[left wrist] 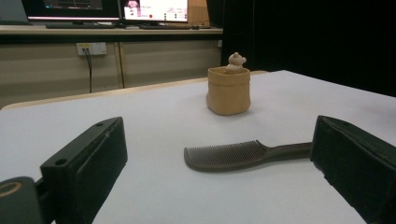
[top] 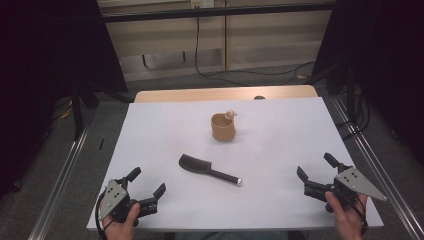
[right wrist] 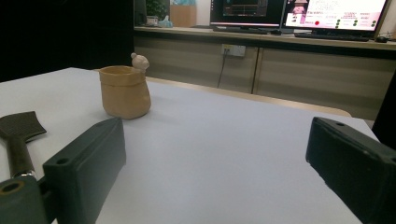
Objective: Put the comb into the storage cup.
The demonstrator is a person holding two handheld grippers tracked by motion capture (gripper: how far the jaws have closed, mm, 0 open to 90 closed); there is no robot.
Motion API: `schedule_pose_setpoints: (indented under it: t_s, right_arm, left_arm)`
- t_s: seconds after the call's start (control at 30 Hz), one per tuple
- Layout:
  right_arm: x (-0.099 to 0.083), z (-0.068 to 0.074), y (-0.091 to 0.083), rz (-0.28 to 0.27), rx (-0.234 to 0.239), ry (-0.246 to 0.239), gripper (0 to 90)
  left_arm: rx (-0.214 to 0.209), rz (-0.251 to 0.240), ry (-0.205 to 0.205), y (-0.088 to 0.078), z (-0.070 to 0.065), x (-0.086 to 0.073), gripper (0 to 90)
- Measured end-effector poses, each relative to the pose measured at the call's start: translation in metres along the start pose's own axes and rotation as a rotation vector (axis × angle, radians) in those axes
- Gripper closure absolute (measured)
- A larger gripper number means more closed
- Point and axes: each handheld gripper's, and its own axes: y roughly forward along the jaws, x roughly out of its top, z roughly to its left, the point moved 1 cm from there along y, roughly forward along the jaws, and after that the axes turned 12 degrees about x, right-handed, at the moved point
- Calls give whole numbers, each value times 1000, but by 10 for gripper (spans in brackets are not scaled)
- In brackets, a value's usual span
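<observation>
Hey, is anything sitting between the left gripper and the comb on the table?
No. The left gripper is open near the table's edge, and only bare white table lies between it and the comb. The cup stands farther back, out of the way.

You are working in a lab or test room set up for recording. At the top of both gripper views, lit computer monitors (right wrist: 336, 16) stand on a long counter (left wrist: 112, 31), with a wall socket (left wrist: 91, 48) and a hanging cable below. In the high view, black curtains (top: 45, 60) close off the left and right edges, metal rails (top: 60, 175) run along the grey carpet, and a white sheet covers the table (top: 280, 145).
</observation>
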Motion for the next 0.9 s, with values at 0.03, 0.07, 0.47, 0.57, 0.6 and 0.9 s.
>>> schedule_pose_setpoints:
  t_s: [0.03, 0.07, 0.47, 0.57, 0.6, 0.9]
  right_arm:
    - [0, 0, 0, 1, 1, 0, 44]
    - [0, 0, 0, 1, 1, 0, 44]
    - [-1, -2, -2, 3, 3, 9, 43]
    - [-1, -2, -2, 9, 6, 6, 40]
    - [-1, -2, -2, 10, 10, 4, 39]
    - [-1, 0, -1, 10, 21, 6, 35]
  left_arm:
    - [2, -3, -3, 0, 0, 0, 40]
    - [2, -3, -3, 0, 0, 0, 40]
    - [-27, 62, 3, 5, 7, 3, 41]
    - [-43, 45, 26, 8, 1, 5, 38]
    - [-43, 45, 26, 8, 1, 5, 30]
    - [-114, 35, 26, 19, -12, 10, 27]
